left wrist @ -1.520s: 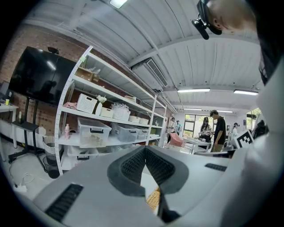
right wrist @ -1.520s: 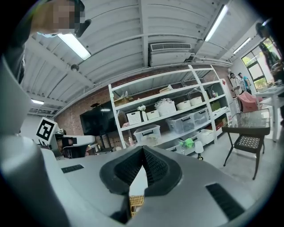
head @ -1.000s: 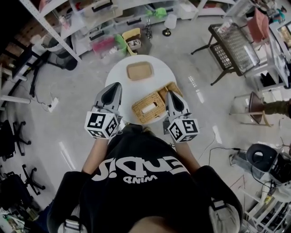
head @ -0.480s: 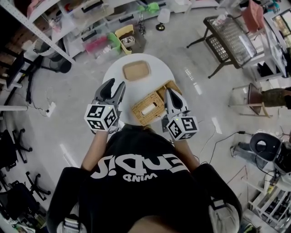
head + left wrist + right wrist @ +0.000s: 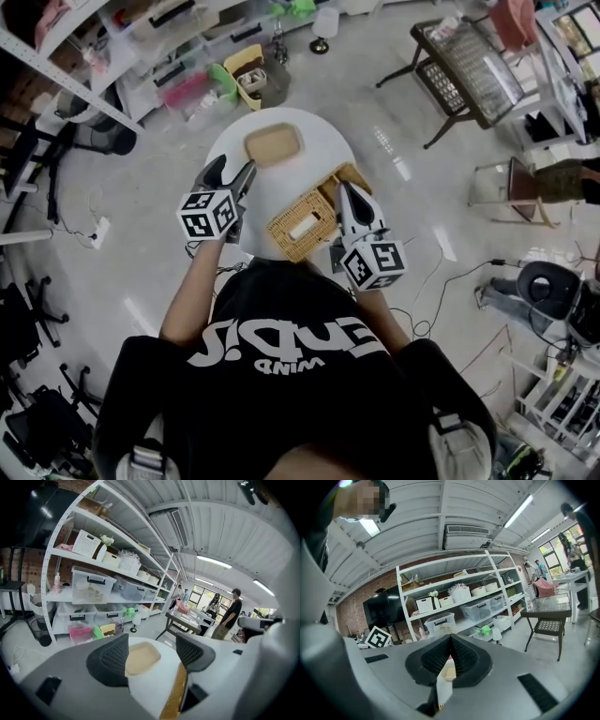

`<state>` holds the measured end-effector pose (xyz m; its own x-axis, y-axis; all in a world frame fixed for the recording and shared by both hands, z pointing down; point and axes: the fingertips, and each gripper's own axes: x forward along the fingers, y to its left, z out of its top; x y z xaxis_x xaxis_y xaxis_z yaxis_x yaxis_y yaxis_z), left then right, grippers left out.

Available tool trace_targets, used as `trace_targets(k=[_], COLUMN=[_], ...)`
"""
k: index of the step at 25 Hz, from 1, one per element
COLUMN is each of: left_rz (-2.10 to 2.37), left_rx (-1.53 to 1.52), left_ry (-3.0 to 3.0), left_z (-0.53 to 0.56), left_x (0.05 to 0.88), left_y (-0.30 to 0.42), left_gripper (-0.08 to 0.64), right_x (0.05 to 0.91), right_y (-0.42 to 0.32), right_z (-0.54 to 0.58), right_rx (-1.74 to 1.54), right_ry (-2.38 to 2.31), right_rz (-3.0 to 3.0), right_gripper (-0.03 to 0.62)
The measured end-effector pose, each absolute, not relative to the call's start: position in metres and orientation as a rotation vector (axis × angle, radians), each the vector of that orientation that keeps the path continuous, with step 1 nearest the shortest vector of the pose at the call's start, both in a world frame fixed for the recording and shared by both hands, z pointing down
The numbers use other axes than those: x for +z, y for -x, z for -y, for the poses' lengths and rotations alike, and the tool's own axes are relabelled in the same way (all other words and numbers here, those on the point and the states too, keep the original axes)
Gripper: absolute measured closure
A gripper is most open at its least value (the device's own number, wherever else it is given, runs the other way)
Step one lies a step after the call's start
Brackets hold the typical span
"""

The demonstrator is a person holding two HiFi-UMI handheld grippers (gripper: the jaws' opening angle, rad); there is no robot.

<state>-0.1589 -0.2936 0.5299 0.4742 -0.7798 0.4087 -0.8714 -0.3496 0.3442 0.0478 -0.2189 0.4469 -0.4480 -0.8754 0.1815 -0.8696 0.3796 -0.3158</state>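
A round white table [image 5: 309, 169] stands in front of the person. On its far side lies a shallow tan tray [image 5: 272, 143], and a woven wicker box [image 5: 305, 221] with a slot in its top sits at the near edge. My left gripper [image 5: 232, 169] hovers open over the table's left rim. In the left gripper view the tan tray [image 5: 140, 658] shows between the spread jaws of the left gripper [image 5: 151, 648], with the wicker box's edge [image 5: 172, 700] to the lower right. My right gripper [image 5: 344, 189] is shut, empty, just right of the box. In the right gripper view, the right gripper [image 5: 450, 654] points level at the shelves.
White shelving [image 5: 93, 588] with plastic bins lines the far wall; coloured bins [image 5: 202, 89] sit on the floor beyond the table. A dark glass-topped side table [image 5: 473, 66] stands right. People stand at the far right [image 5: 229, 616]. Cables [image 5: 441, 281] cross the floor.
My left gripper has opened, moved forward over the table's edge and tipped down towards the tray. The right gripper stays shut beside the wicker box.
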Motion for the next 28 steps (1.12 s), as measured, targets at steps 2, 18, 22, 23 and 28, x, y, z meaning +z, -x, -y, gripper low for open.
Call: trace_targets(k=[2,18,22,23,28], left_rz=[1.359,1.26,1.252,1.253,1.24], left_rx=[0.264,0.425,0.419,0.417,0.41], left_ry=[-2.177,-1.911,-1.855,-1.846,-1.813], left_z=[0.303,0.347,0.352,0.353,0.355], left_x=[0.548,0.688,0.707,0.71,0.721], left_y=[0.161,0.161,0.156,0.154,0.147], left_gripper=[0.256,0.266,0.25,0.25,0.259], right_x=[0.449,0.468,0.475,0.477,0.483], right_y=[-0.049,-0.062,-0.068,-0.07,-0.075], right_z=[0.22,0.222,0.222,0.222,0.226], right_rx=[-0.589,-0.684,-0.71,-0.716,-0.742], right_ry=[1.656,1.771,1.799,1.801,1.807], right_rz=[-2.587,-2.541,-2.531,-2.533,-2.537], right_gripper=[0.594,0.594,0.594,0.594,0.594])
